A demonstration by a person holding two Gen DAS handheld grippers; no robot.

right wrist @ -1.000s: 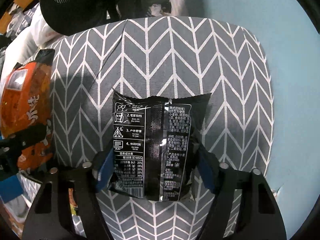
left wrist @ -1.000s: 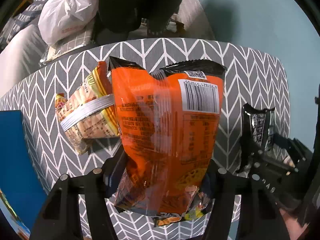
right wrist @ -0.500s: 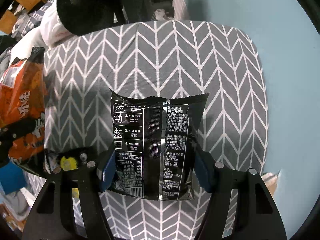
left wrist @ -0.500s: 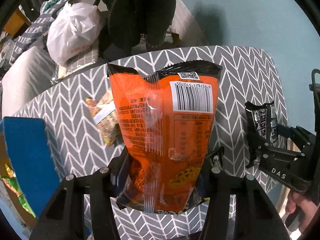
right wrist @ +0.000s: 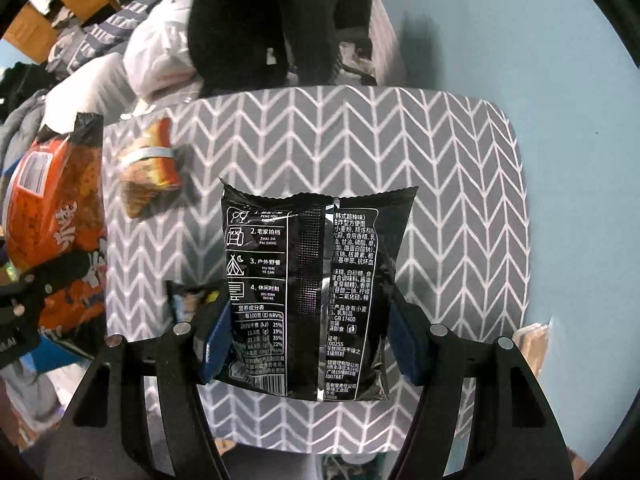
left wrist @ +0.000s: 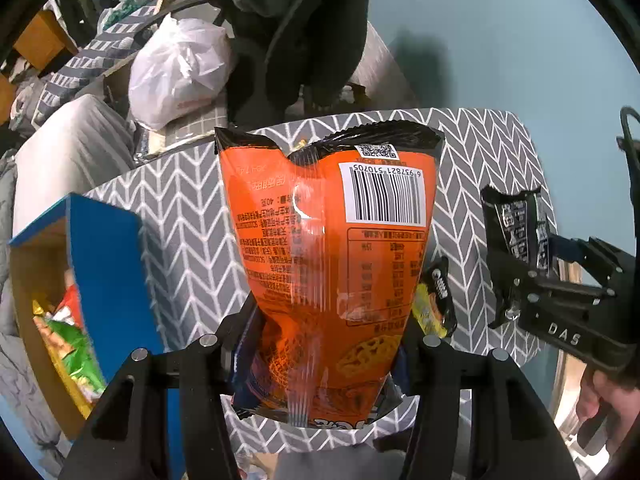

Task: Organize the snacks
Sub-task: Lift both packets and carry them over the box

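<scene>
My left gripper (left wrist: 320, 356) is shut on an orange snack bag (left wrist: 328, 248) and holds it upright above the grey chevron table (left wrist: 184, 216). My right gripper (right wrist: 308, 336) is shut on a black snack packet (right wrist: 308, 288), also lifted above the table (right wrist: 460, 200). The right gripper and its black packet (left wrist: 520, 228) show at the right of the left wrist view. The orange bag (right wrist: 56, 216) shows at the left of the right wrist view. A small orange-and-white snack pack (right wrist: 148, 168) lies on the table's far left.
A blue-sided box (left wrist: 92, 280) holding several snack bags stands at the table's left. A yellow-and-black packet (left wrist: 436, 300) lies on the table behind the orange bag. A white plastic bag (left wrist: 180, 68) and dark hanging clothes (left wrist: 300, 28) are beyond the table.
Both grippers have lifted and pulled back with their bags. The blue box has come further into the left view, showing its contents. The small snack pack has slid behind the orange bag.
</scene>
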